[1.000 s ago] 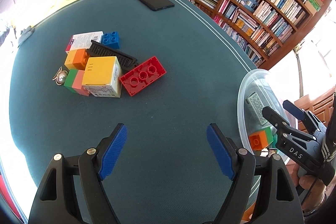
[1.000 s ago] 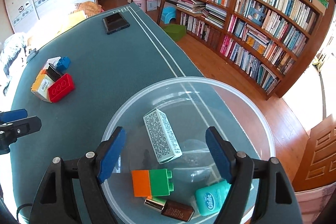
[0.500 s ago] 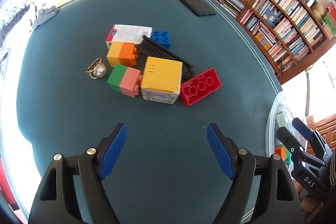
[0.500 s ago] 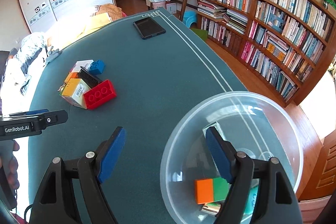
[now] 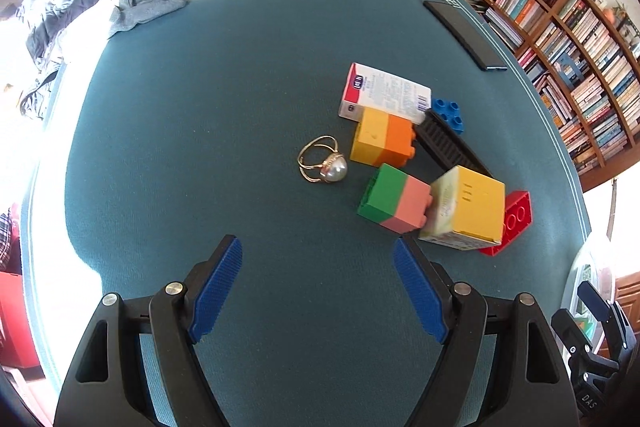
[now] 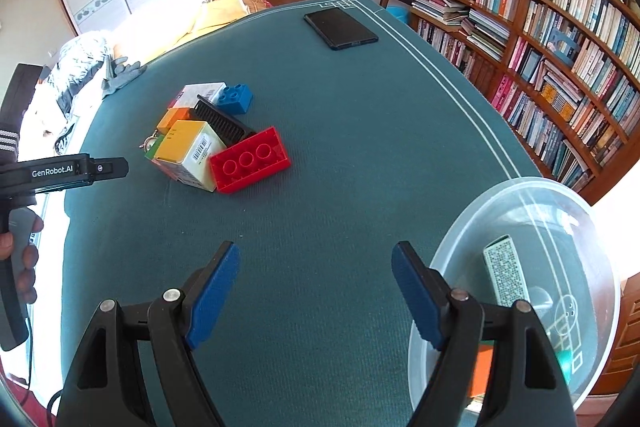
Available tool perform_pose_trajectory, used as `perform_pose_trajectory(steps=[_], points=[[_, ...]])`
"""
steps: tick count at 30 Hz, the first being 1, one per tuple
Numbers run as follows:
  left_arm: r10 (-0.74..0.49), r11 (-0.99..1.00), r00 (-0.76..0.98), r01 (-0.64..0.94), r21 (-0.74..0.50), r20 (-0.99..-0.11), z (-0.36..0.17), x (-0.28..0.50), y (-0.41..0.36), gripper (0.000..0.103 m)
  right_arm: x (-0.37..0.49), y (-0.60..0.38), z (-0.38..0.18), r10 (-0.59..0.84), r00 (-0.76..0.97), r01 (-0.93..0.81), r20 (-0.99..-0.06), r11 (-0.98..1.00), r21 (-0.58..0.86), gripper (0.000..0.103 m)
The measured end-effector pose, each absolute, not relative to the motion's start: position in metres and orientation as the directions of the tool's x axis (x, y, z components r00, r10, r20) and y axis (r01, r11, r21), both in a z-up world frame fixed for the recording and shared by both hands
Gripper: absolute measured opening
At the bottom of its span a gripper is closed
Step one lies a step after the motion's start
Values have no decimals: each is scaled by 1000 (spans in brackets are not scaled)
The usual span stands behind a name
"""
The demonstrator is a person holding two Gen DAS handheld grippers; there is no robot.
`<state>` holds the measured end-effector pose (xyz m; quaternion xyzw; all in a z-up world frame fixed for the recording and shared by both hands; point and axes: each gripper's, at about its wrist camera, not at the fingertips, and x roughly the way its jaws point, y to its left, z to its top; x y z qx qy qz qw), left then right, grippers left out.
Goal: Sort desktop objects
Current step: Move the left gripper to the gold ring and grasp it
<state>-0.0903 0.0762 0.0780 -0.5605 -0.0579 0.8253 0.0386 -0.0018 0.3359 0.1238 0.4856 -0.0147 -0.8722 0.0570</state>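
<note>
Left wrist view: the left gripper (image 5: 316, 287) hangs released and empty over the green table (image 5: 200, 147). Beside the yellow box (image 5: 466, 207) lie four toy bricks: one green-pink (image 5: 394, 197), one yellow-orange (image 5: 382, 137), one red (image 5: 516, 217), one blue (image 5: 450, 113). One pearl ring (image 5: 324, 165), one black comb (image 5: 448, 147) and one white carton (image 5: 384, 95) lie near it. The right gripper (image 6: 316, 287), also released and empty, hangs beside the clear bowl (image 6: 520, 195), well apart from the box. "GenRobot.AI" is printed on the left gripper.

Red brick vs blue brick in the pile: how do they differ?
The red brick is long, leaning tilted against the yellow box; the blue brick is short and square, lying flat. Red sits at the pile's near end, blue at its far end. Both are studded bricks, still outside the bowl.
</note>
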Motion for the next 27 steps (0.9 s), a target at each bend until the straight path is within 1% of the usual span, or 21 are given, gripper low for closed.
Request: perform_pose_trajectory(steps=[9, 13, 18, 27], points=[[143, -990, -353, -31, -141, -925, 61, -122, 72, 81, -13, 325, 118, -91, -502, 63, -860, -996, 68, 82], [173, -985, -370, -57, -163, -913, 60, -135, 74, 81, -17, 321, 115, -81, -494, 56, -866, -997, 61, 82], [183, -983, -384, -97, -157, -905, 60, -150, 75, 81, -23, 314, 113, -74, -487, 52, -870, -997, 56, 82], [182, -981, -350, -123, -148, -919, 41, -153, 65, 81, -31, 302, 105, -73, -470, 53, -880, -997, 54, 82]])
